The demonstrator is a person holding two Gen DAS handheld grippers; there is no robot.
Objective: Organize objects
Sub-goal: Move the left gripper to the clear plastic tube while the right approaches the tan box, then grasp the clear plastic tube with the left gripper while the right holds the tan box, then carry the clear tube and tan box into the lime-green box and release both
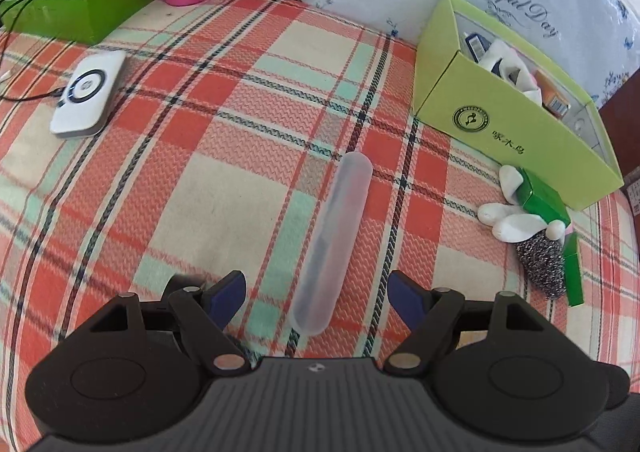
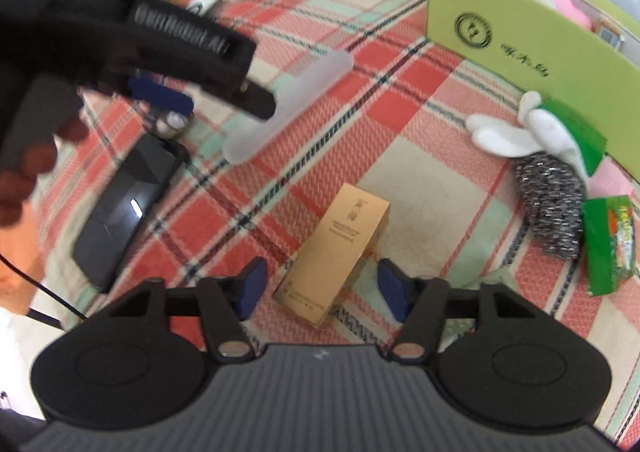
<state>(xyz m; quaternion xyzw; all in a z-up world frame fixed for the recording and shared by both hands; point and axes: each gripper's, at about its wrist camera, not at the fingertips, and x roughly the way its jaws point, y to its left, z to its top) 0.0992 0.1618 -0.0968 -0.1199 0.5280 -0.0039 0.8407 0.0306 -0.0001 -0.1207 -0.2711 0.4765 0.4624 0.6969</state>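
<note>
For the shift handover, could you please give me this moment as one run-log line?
left claw: open over frosted tube | right claw: open around gold box, no contact | both on plaid cloth

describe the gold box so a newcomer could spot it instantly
Start at the plaid blanket, in front of the light-green open box. The gold box lies flat between the right gripper's open blue pads. It is the only metallic-gold, rectangular carton there.
</note>
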